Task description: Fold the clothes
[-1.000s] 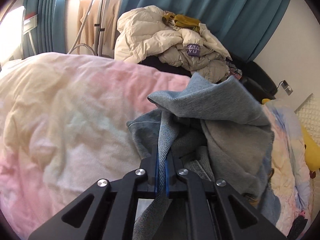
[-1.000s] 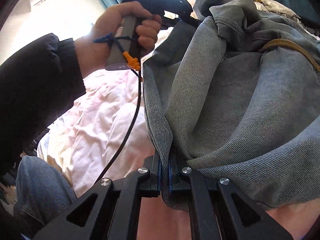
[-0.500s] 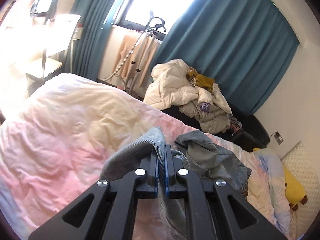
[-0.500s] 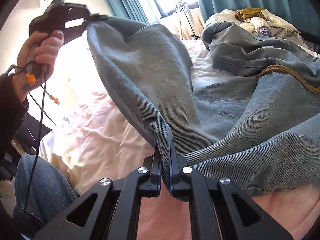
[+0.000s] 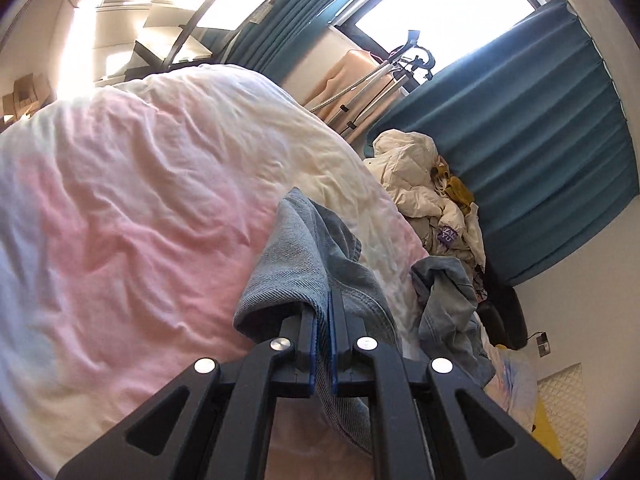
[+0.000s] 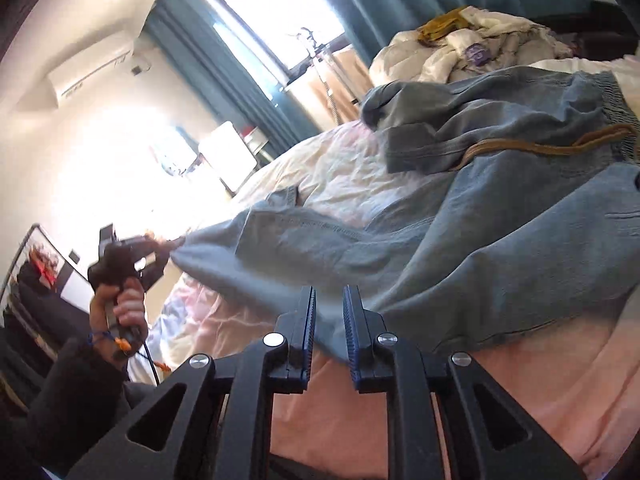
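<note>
**Spreading step: left grip on, right grip off**

Left gripper: jaws clamped on a hem of the denim garment, fold draped over the fingers. Right gripper: jaws parted, nothing between them, denim edge just beyond the tips. Garment lies bunched on the pink duvet, one corner drawn out taut toward the left gripper, tan drawstring across the waist. Judgement: laying-flat stage, no fold made yet. Next move likely needs the right gripper to pinch a fresh edge nearby, then both pull apart to flatten.
</note>
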Action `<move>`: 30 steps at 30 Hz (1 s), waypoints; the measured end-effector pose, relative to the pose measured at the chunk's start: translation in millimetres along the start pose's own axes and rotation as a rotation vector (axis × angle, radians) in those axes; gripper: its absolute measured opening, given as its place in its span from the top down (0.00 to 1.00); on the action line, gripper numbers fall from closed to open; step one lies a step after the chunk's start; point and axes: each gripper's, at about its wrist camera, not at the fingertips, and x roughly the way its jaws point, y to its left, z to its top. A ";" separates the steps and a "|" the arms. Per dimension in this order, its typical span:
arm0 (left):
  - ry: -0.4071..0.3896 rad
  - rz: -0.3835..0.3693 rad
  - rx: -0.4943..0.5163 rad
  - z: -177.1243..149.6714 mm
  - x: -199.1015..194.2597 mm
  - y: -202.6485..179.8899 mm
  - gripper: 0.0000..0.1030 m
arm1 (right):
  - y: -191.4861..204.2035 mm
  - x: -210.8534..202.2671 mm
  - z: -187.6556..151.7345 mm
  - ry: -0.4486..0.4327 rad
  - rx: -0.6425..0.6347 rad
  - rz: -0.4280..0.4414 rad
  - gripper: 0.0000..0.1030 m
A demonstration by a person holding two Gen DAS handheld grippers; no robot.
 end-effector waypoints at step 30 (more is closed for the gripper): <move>0.059 0.050 -0.019 -15.3 25.9 -1.2 0.96 | -222.1 -58.5 101.0 -0.424 0.532 -0.474 0.93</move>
